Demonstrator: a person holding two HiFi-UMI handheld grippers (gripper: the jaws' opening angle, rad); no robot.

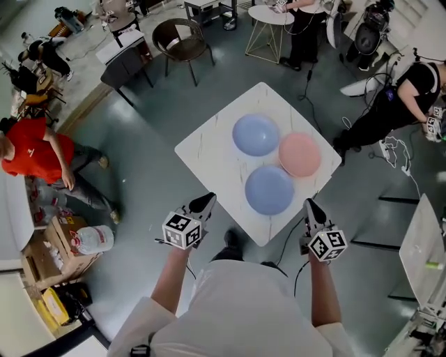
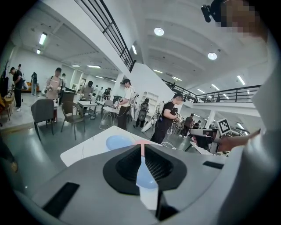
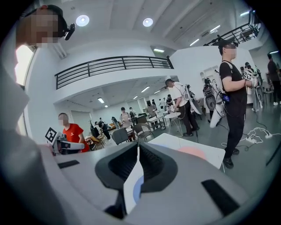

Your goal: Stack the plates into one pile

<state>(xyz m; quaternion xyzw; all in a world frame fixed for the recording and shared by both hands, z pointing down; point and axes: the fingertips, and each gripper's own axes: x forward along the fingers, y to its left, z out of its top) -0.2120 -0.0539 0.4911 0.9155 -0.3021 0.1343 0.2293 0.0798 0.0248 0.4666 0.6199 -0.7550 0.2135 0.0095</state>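
Three plates lie close together on the white table (image 1: 209, 150): a blue plate (image 1: 256, 134) at the far side, a pink plate (image 1: 300, 154) to its right, and a second blue plate (image 1: 269, 190) nearest me. My left gripper (image 1: 208, 200) hovers off the table's near-left edge, jaws together and holding nothing. Past the near-right edge, my right gripper (image 1: 309, 204) is also shut and empty. Both point toward the table. The left gripper view shows the left gripper (image 2: 143, 147) with the far blue plate (image 2: 117, 142) beyond it. The right gripper view shows the right gripper (image 3: 138, 146) and the pink plate (image 3: 192, 152).
Dark chairs (image 1: 182, 40) and a round white side table (image 1: 270, 15) stand beyond the table. A person in red (image 1: 35, 157) sits at the left by a cardboard box (image 1: 66, 244). Another person (image 1: 397, 104) crouches at the right, with cables (image 1: 394, 150) on the floor.
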